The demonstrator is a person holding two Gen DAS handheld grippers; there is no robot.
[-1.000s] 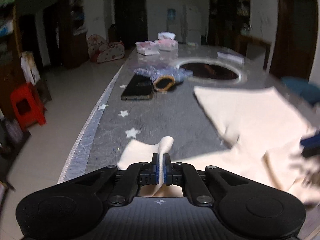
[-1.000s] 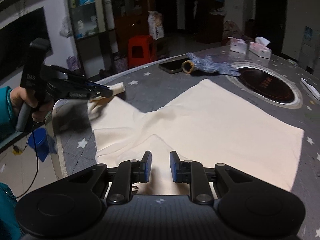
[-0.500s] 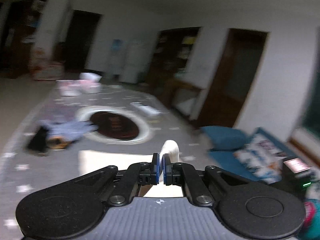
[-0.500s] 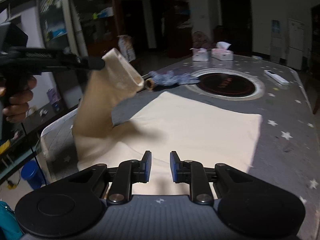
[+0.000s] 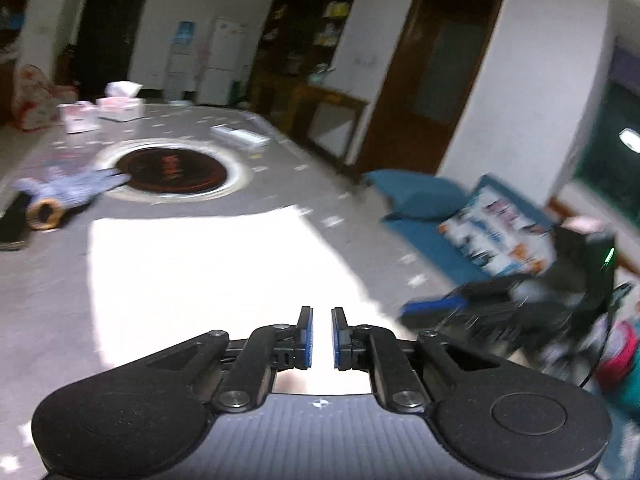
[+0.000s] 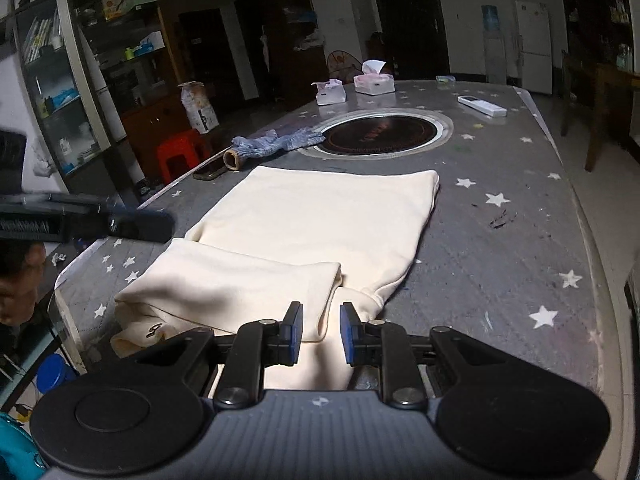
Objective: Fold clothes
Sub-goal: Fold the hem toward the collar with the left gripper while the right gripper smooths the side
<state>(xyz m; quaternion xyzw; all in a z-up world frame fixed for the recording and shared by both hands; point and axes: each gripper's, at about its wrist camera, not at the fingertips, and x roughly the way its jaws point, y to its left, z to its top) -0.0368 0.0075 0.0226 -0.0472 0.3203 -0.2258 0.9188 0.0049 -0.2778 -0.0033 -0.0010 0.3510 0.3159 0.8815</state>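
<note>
A cream garment (image 6: pixel 320 216) lies flat on the grey star-patterned table (image 6: pixel 500 248). One sleeve (image 6: pixel 240 284) is folded across its near part. In the left wrist view the garment (image 5: pixel 208 272) glares white under my left gripper (image 5: pixel 322 312), whose jaws are opening with nothing between them. From the right wrist view that left gripper (image 6: pixel 162 226) hovers blurred over the garment's left edge. My right gripper (image 6: pixel 321 308) stands slightly open above the sleeve's end, gripping nothing. It shows blurred in the left wrist view as the right gripper (image 5: pixel 432 306).
A round cooktop (image 6: pixel 380 132) is set into the table beyond the garment. A blue-grey glove (image 6: pixel 276 144) and a dark phone (image 6: pixel 208 170) lie at the far left, tissue boxes (image 6: pixel 372 80) and a remote (image 6: pixel 482 106) farther back. A red stool (image 6: pixel 176 152) stands on the floor at the left.
My left gripper lifted the sleeve, carried it across the garment and let it go; the sleeve now lies folded over the body. My right gripper swung right, its jaws unchanged.
</note>
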